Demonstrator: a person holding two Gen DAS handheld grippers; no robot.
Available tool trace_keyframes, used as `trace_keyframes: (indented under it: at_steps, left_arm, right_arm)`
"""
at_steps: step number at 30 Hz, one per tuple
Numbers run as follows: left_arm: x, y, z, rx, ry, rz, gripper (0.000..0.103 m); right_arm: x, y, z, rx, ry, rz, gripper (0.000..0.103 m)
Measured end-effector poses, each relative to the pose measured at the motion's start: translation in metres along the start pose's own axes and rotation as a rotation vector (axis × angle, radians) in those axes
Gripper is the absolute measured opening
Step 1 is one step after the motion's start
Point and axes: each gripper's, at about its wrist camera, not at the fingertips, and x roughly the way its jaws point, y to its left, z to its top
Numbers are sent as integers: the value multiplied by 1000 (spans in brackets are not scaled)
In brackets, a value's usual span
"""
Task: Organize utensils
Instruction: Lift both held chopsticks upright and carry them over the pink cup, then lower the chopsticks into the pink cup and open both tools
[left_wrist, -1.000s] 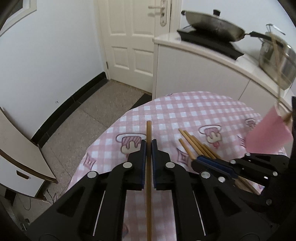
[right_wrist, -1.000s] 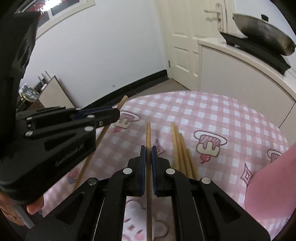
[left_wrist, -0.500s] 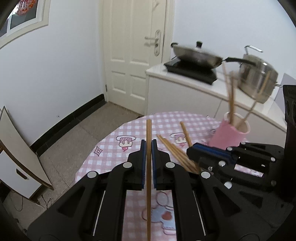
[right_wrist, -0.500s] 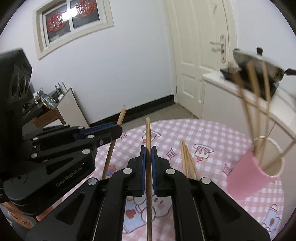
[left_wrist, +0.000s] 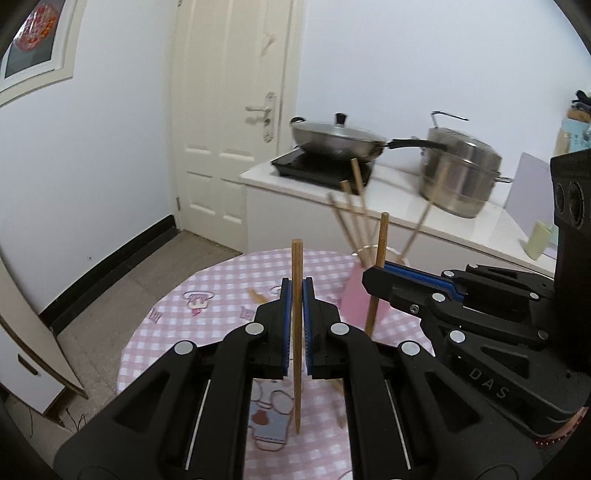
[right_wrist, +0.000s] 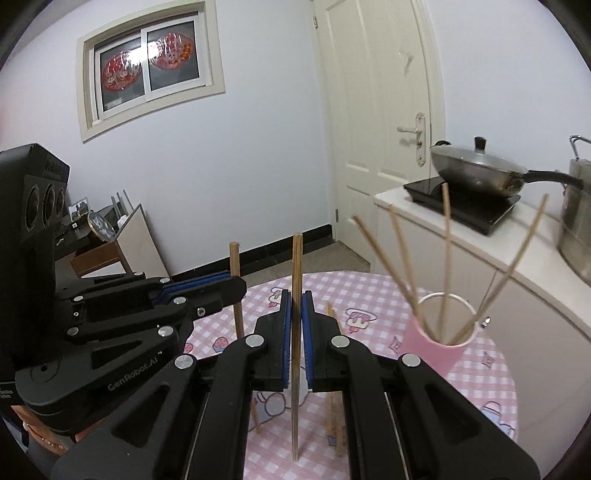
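Left wrist view: the left gripper (left_wrist: 297, 291) has its jaws clamped on a wooden chopstick (left_wrist: 296, 332), which stands upright between the blue pads, its tip above them and its lower end hanging over the bench (left_wrist: 207, 295) with the pink checked cloth. To the right, the right gripper (left_wrist: 378, 277) pinches a second chopstick (left_wrist: 379, 258), also upright. Behind it stands a pink cup (left_wrist: 352, 295) near the far edge of the bench, with several blurred chopsticks leaning out of it. One loose chopstick end (left_wrist: 255, 295) lies on the cloth toward the far edge. Beyond the bench, a lidded wok (left_wrist: 336, 138) and a steel pot (left_wrist: 458, 177) sit on a white counter.

Right wrist view: the right gripper (right_wrist: 294, 306) is closed on its chopstick (right_wrist: 296, 332), held upright. At left, the left gripper (right_wrist: 236, 288) grips its own chopstick (right_wrist: 235, 288). The pink cup (right_wrist: 432, 347) stands toward the right edge of the bench (right_wrist: 487, 369), holding five thin chopsticks fanned outward. More loose chopsticks (right_wrist: 334, 410) lie on the cloth just right of the jaws.
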Motion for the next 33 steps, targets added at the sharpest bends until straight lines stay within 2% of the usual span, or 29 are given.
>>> trace_keyframes:
  at_steps: [14,23,33]
  left_arm:
    - [-8,-59,44,32,-121,-58,6]
    - [7,-82,78,16,-202,-72,6]
    - [26,-90,110,-34,-274,-103,6]
  right_arm:
    - [-55,-33,25,-24,-111,-99,4]
    - [-63,-57,51,-54,-152,-192,4]
    - [-61,-81,78,-54,-190,-243,4]
